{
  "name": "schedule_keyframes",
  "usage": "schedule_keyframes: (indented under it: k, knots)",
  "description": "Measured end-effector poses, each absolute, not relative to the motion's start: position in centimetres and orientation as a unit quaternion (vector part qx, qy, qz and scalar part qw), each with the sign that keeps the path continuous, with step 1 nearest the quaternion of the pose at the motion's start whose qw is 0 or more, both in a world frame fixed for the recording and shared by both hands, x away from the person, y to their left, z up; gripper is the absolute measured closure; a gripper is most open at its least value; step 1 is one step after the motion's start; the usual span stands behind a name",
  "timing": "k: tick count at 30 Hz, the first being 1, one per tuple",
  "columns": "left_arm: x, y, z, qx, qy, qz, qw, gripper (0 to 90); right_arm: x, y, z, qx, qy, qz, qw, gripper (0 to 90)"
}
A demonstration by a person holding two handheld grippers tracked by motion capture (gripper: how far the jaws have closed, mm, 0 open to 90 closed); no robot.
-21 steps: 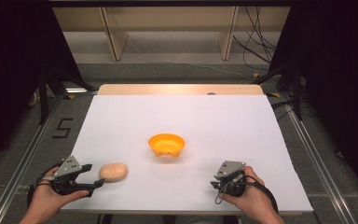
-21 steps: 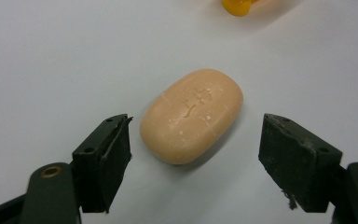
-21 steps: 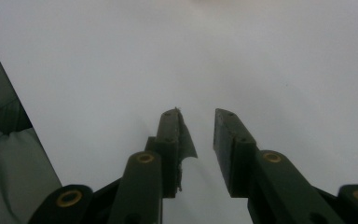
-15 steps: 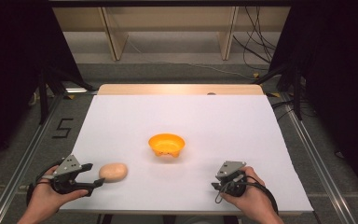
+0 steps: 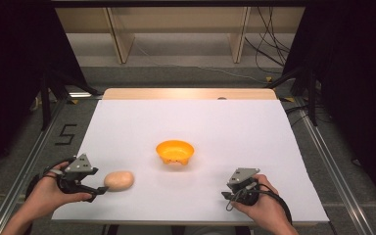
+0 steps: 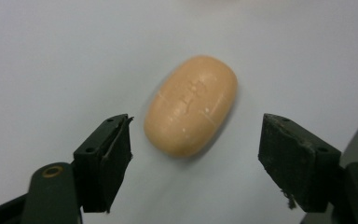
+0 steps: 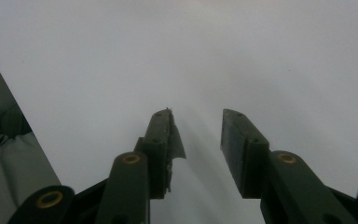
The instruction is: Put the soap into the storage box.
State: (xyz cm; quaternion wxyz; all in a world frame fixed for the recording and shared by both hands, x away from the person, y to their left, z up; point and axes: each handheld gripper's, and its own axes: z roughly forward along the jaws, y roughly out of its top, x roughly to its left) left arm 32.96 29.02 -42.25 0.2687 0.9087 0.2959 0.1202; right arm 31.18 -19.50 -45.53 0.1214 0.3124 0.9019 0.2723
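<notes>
smooth tan oval soap-like lump [image 6: 191, 106] lying near the white table's [image 5: 254, 127] front-left | left gripper [image 6: 196, 156] low, jaws spread wide, not touching it | right gripper [image 7: 196, 140] front-right, jaws slightly apart, empty | glossy orange plastic bowl [image 5: 175, 152] mid-table

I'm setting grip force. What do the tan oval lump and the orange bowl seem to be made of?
The tan oval lump looks like a bar of soap: matte, waxy, with a faint embossed mark and pale scuffs. The orange bowl looks like smooth moulded plastic, evenly coloured with a slight sheen, though this cannot be confirmed.
</notes>
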Motion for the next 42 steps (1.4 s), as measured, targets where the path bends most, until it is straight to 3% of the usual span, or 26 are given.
schedule_keyframes:
  k: [13,32,38,42]
  knots:
    - [35.2,27.4,-41.7,0.949,0.221,0.086,0.207,23.9,31.4,-19.6,-45.9,0.317,0.902,0.270,0.116,61.3]
    - [37.1,25.8,-41.8,0.968,0.177,0.060,0.167,20.5,31.0,-19.7,-46.1,0.324,0.892,0.286,0.132,59.3]
    - [37.9,25.0,-42.4,0.977,0.158,0.046,0.136,21.1,30.8,-19.9,-46.0,0.330,0.892,0.282,0.124,58.9]
    - [38.4,24.4,-42.8,0.983,0.144,0.039,0.109,21.5,30.9,-20.1,-46.1,0.309,0.894,0.291,0.142,58.8]
